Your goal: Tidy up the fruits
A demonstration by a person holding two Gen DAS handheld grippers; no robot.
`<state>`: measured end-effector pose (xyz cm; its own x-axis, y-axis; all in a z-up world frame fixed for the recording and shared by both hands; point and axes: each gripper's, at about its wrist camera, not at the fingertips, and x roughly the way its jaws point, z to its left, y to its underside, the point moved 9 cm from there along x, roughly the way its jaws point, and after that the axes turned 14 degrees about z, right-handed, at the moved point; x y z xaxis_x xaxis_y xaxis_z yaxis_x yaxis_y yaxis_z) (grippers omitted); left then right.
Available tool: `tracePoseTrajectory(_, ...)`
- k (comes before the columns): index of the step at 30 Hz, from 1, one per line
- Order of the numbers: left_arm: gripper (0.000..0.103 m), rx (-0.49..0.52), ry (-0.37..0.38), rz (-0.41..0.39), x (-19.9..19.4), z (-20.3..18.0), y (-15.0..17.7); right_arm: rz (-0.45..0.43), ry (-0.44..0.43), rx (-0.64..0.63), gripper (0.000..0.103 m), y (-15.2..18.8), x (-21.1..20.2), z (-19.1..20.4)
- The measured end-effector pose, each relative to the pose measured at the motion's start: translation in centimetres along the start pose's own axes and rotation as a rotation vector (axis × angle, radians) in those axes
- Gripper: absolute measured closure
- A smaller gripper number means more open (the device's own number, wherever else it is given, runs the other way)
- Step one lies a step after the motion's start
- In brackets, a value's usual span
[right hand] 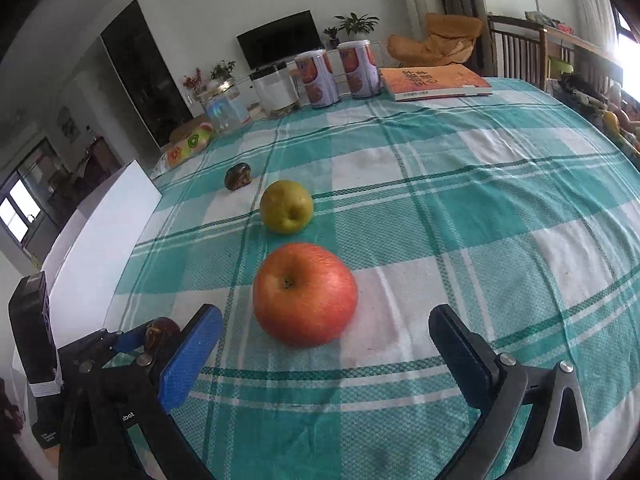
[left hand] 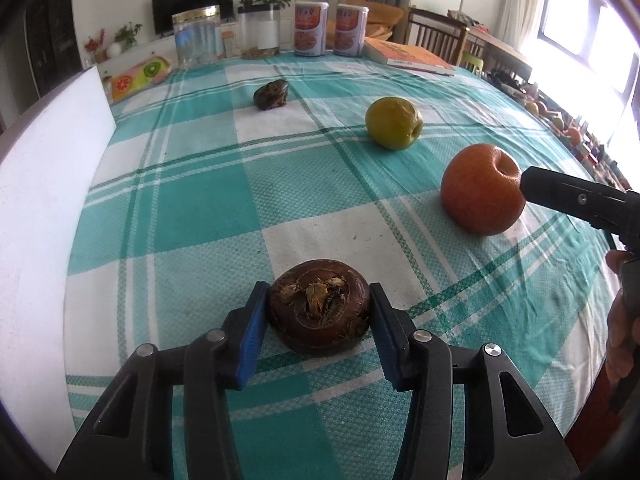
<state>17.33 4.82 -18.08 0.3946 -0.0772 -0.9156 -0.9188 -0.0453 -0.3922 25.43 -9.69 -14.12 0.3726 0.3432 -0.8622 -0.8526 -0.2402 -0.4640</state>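
Checked teal-and-white cloth covers the surface (left hand: 200, 208) in the left wrist view, with a row of containers along its far edge: a clear jar (left hand: 198, 38) that looks empty, though glare makes that uncertain, a second clear canister (left hand: 260, 32) with brown matter at its bottom, and two printed tins (left hand: 330, 30), contents hidden. The left tongs (left hand: 318, 316) are clenched on a dark brown water chestnut (left hand: 320, 308), blue pads pressing its two sides while it sits on the cloth, a side grip suited to lifting a flat, rounded item. A second chestnut (left hand: 271, 95), a yellow-green apple (left hand: 394, 122) and a red apple (left hand: 482, 188) lie apart, unsorted. In the right wrist view, the right tongs (right hand: 326, 344) stand released, spread wide on either side of the red apple (right hand: 305, 294) without touching it, judged an approach for grasping. The yellow-green apple (right hand: 286, 206) lies just beyond, the far chestnut (right hand: 238, 176) further back.
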Motion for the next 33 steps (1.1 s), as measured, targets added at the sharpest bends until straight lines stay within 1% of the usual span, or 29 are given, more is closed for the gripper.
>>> tracePoseTrajectory(2, 0.053, -0.028, 0.041, 0.005, -1.0, 0.2, 0.5, 0.071, 0.062, -0.066, 0.001, -0.7, 2.2, 1.6)
tracePoseTrajectory(3, 0.053, -0.035, 0.064, 0.006, -1.8, 0.1, 0.9, 0.105, 0.104, -0.080, 0.010, -0.8, 3.2, 1.8)
tracePoseTrajectory(4, 0.053, -0.037, 0.086, 0.003, -2.7, 0.0, 1.3, 0.131, 0.141, -0.077, 0.034, -0.8, 3.8, 1.7)
tracePoseTrajectory(5, 0.053, -0.037, 0.108, -0.001, -3.7, -0.2, 1.8, 0.137, 0.149, -0.066, 0.034, -0.9, 4.0, 1.6)
tracePoseTrajectory(7, 0.053, -0.032, 0.158, -0.009, -5.8, -0.5, 2.9, 0.144, 0.137, -0.029, 0.034, -0.7, 3.8, 1.3)
tracePoseTrajectory(8, 0.053, -0.034, 0.188, -0.010, -6.9, -0.6, 3.5, 0.145, 0.118, -0.010, 0.034, -0.5, 3.6, 1.3)
tracePoseTrajectory(9, 0.053, -0.042, 0.223, -0.007, -8.1, -0.5, 4.1, 0.144, 0.081, 0.014, 0.034, -0.2, 3.2, 1.5)
tracePoseTrajectory(11, 0.053, -0.065, 0.306, -0.025, -11.1, 0.0, 4.8, 0.138, -0.029, 0.050, 0.034, 0.1, 2.0, 2.7)
tracePoseTrajectory(13, 0.053, -0.085, 0.336, -0.075, -14.3, 1.7, 4.7, 0.133, -0.137, 0.041, 0.034, -0.1, 0.6, 5.7)
tracePoseTrajectory(14, 0.053, -0.105, 0.333, -0.107, -16.0, 3.0, 4.3, 0.130, -0.185, 0.023, 0.034, -0.4, -0.1, 7.7)
tracePoseTrajectory(15, 0.053, -0.132, 0.322, -0.137, -17.4, 4.7, 4.0, 0.128, -0.231, 0.001, 0.034, -0.8, -0.8, 9.8)
tracePoseTrajectory(17, 0.053, -0.209, 0.274, -0.185, -19.5, 9.0, 3.2, 0.128, -0.331, -0.067, 0.034, -1.4, -2.3, 15.5)
tracePoseTrajectory(19, 0.053, -0.303, 0.186, -0.214, -20.4, 14.3, 2.8, 0.130, -0.408, -0.157, 0.034, -1.8, -3.5, 21.5)
tracePoseTrajectory(20, 0.053, -0.352, 0.126, -0.209, -20.2, 17.1, 2.9, 0.134, -0.434, -0.212, 0.034, -1.7, -4.0, 24.6)
tracePoseTrajectory(22, 0.053, -0.443, 0.040, -0.174, -19.0, 22.3, 3.5, 0.155, -0.463, -0.319, 0.034, -1.3, -4.0, 30.4)
tracePoseTrajectory(24, 0.053, -0.518, -0.035, -0.111, -17.0, 26.7, 4.7, 0.177, -0.445, -0.430, 0.034, -0.6, -3.1, 35.3)
tracePoseTrajectory(26, 0.053, -0.578, -0.085, -0.040, -14.8, 30.0, 6.3, 0.203, -0.386, -0.534, 0.034, 0.6, -1.2, 39.1)
tracePoseTrajectory(28, 0.052, -0.628, -0.095, 0.017, -13.0, 32.0, 7.8, 0.238, -0.344, -0.598, 0.034, 1.8, 1.1, 41.7)
tracePoseTrajectory(29, 0.052, -0.663, -0.085, 0.061, -12.3, 32.6, 8.6, 0.245, -0.319, -0.629, 0.034, 2.4, 2.0, 42.6)
tracePoseTrajectory(30, 0.052, -0.690, -0.075, 0.087, -11.8, 33.0, 9.0, 0.247, -0.290, -0.661, 0.034, 2.9, 2.9, 43.4)
tracePoseTrajectory(31, 0.044, -0.699, -0.078, 0.095, -11.7, 33.1, 9.0, 0.253, -0.261, -0.688, 0.034, 3.4, 3.8, 43.9)
tracePoseTrajectory(32, 0.038, -0.687, -0.097, 0.092, -11.8, 33.1, 8.8, 0.265, -0.230, -0.708, 0.034, 3.8, 4.7, 44.3)
tracePoseTrajectory(33, 0.022, -0.675, -0.129, 0.090, -12.0, 33.1, 8.6, 0.275, -0.200, -0.716, 0.034, 4.1, 5.4, 44.4)
